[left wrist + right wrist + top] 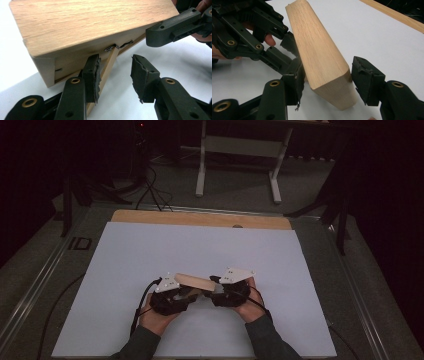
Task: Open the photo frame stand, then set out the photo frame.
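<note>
Both tongs around tapered, smooth-grained wooden block

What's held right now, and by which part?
Left tongs are open around the thin strut under the wooden block, not clamping. Right tongs straddle the block's end, pads at both sides; a firm grip cannot be told.

1. A white sheet is laid over the table; a wooden strip is left bare at the far edge.
2. A wood block is seen near the sheet's front.
</note>
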A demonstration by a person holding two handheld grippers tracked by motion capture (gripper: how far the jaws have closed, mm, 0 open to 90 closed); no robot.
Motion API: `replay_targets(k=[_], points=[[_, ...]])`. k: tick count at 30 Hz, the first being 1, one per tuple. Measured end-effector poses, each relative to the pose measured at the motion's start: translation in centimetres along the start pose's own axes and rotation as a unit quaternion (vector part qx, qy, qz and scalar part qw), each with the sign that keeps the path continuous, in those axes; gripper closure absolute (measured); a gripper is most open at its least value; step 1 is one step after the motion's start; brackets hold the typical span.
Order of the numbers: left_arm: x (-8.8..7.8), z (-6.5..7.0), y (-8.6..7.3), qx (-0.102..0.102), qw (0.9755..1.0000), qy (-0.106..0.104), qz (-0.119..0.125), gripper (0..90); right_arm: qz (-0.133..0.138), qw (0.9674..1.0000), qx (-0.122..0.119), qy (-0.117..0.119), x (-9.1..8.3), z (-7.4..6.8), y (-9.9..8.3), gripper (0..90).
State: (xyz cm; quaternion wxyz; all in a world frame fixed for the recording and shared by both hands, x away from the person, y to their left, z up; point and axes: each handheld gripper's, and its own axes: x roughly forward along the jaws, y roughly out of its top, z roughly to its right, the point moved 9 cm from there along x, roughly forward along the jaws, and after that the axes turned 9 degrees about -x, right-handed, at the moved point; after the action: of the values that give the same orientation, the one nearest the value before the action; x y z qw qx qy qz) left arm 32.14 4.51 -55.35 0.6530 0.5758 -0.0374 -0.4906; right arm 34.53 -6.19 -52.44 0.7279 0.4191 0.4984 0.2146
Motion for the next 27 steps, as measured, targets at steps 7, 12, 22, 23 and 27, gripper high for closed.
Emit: replay_targets(k=[7, 12, 22, 23, 27], points=[[-0.3, -0.1, -0.1, 0.003, 1.0, 0.005, 0.002, 58.4, -0.001, 1.0, -0.004, -0.001, -0.1, 0.0, 0.0, 43.2], [-0.6, -0.2, -0.2, 0.006, 0.9999, 0.009, 0.002, 58.8, -0.004, 0.9999, -0.01, -0.006, -0.2, 0.0, 0.0, 41.6], [-1.1, -0.4, -0.2, 0.007, 0.9998, 0.015, 0.007, 59.2, 0.004, 1.0, -0.005, -0.001, -0.4, 0.0, 0.2, 39.3], [-1.1, -0.5, -0.2, 0.007, 0.9998, 0.015, 0.007, 59.3, 0.005, 1.0, -0.005, 0.001, -0.4, 0.0, 0.2, 39.3], [-1.3, -0.6, -0.2, 0.007, 0.9998, 0.016, 0.009, 59.5, 0.006, 1.0, -0.002, 0.004, -0.6, 0.0, 0.4, 37.8]])
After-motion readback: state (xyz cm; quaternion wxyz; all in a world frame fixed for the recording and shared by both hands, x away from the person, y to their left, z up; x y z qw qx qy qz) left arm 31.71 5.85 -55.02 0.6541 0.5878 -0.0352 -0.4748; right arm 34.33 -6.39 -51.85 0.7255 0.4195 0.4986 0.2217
